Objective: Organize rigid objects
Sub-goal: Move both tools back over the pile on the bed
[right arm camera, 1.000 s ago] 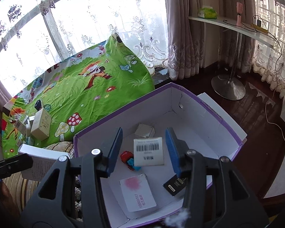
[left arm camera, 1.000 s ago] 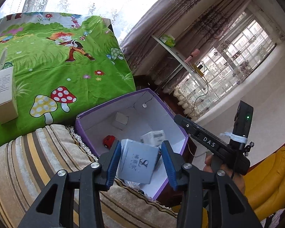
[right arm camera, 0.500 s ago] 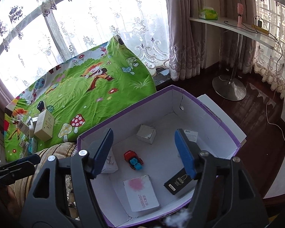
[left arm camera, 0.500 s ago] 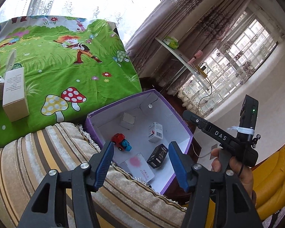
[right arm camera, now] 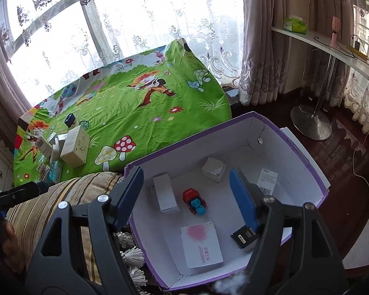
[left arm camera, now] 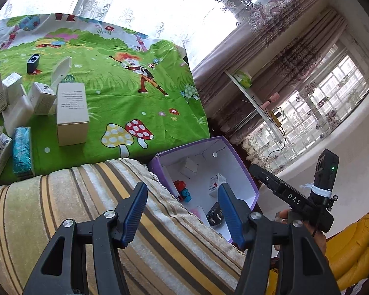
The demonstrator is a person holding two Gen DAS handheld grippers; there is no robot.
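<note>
Jaws of both grippers stand wide apart with nothing between them. In the left wrist view the left gripper [left arm camera: 182,211] hangs over a striped blanket [left arm camera: 69,209] of beige, yellow and brown, and the right gripper's handle shows at the right edge, held in a hand. In the right wrist view the right gripper [right arm camera: 187,196] hangs over the near part of a purple box [right arm camera: 305,162] with a white inside, which sits just right of the blanket, below its edge.

Inside the box, nearest, lies a flat white carton with a pink spot [right arm camera: 201,243], and to its right a black carton [right arm camera: 243,236], partly hidden by the right blue pad. Farther in sits a red and blue toy car [right arm camera: 194,201], with a tall white carton [right arm camera: 165,192] lying just left of it. A barcode carton [right arm camera: 267,180] leans near the right wall, and a small white cube box [right arm camera: 214,169] rests near the far wall.

Beyond the blanket spreads a green cartoon sheet [left arm camera: 115,86] with mushrooms printed on it. On its left part stand more things, well apart from the box: a teal packet [left arm camera: 22,151], a large cream carton [left arm camera: 72,113], several small white cartons [left arm camera: 43,95], and farthest a small dark blue box [left arm camera: 33,62]. Lace curtains [right arm camera: 125,24] cover the window behind.
</note>
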